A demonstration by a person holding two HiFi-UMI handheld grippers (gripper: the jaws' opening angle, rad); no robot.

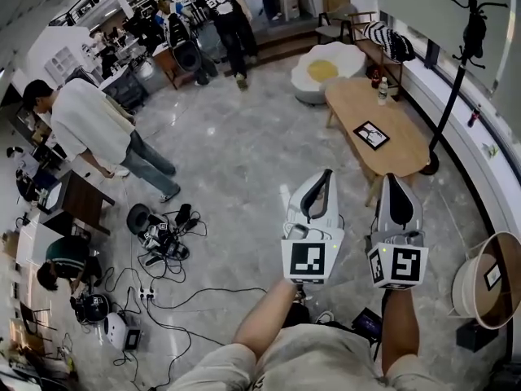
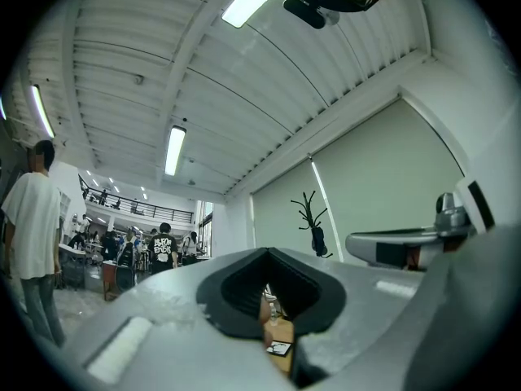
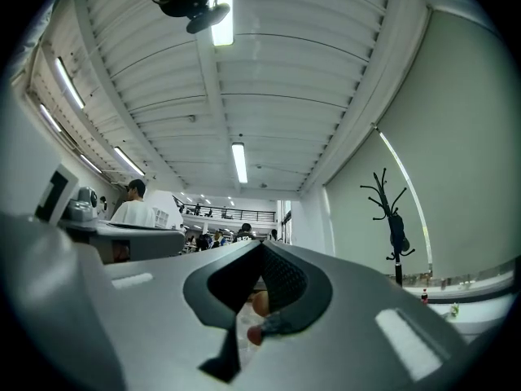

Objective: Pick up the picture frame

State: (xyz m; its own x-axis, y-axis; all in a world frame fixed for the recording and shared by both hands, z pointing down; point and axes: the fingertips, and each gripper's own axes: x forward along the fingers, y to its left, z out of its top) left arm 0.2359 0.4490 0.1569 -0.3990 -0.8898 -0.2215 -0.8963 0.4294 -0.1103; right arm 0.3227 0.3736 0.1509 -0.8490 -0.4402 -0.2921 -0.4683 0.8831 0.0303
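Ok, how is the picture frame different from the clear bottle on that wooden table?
The picture frame lies flat; the clear bottle stands upright. The picture frame has a dark border; the bottle looks pale. The picture frame sits mid-table; the bottle is nearer the far end. Both rest on the wooden table.

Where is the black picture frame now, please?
Head view, upper right: the black picture frame lies flat on the long wooden table, near the black coat stand.
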